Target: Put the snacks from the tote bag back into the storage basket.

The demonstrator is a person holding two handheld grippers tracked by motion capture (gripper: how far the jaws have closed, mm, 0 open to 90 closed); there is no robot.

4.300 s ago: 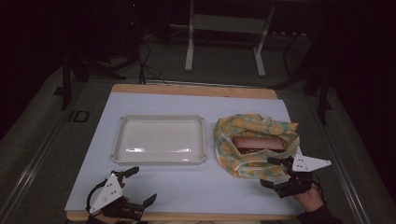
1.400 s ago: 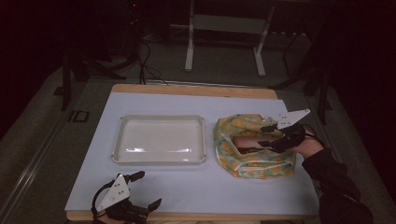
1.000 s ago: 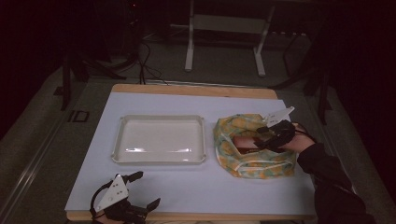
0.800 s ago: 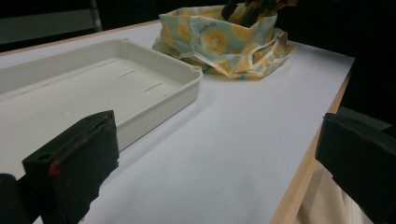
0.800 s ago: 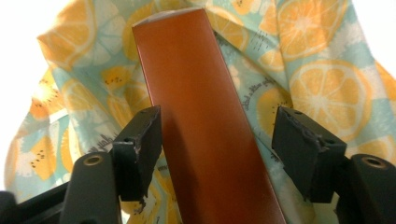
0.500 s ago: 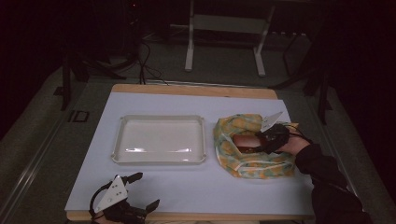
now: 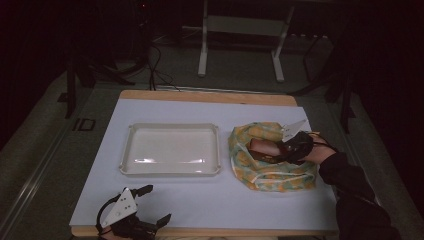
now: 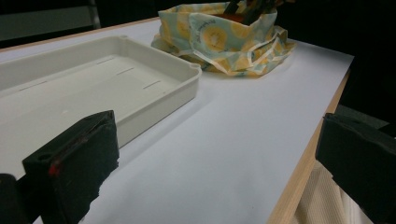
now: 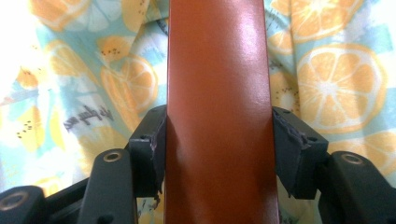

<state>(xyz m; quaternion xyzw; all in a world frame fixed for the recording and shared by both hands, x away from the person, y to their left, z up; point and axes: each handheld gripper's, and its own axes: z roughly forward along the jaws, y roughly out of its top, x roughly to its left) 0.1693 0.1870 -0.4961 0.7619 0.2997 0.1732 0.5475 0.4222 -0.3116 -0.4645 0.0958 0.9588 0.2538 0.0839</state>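
— What does your table [image 7: 210, 97] carry?
— A white sheet [image 7: 225, 200] covers it. On that, a cream tray [image 7: 125, 150] lies at nine o'clock, a citrus-print bag [image 7: 280, 177] at three.

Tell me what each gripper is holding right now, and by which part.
The right gripper clamps the brown box by its two long sides, inside the fruit-print bag. The left gripper holds nothing.

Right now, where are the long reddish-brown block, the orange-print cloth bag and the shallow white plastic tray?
Long reddish-brown block [image 9: 217, 107], right gripper view, its glossy top face.
Orange-print cloth bag [image 7: 272, 177], high view, its near folded edge.
Shallow white plastic tray [image 7: 170, 171], high view, its near rim.
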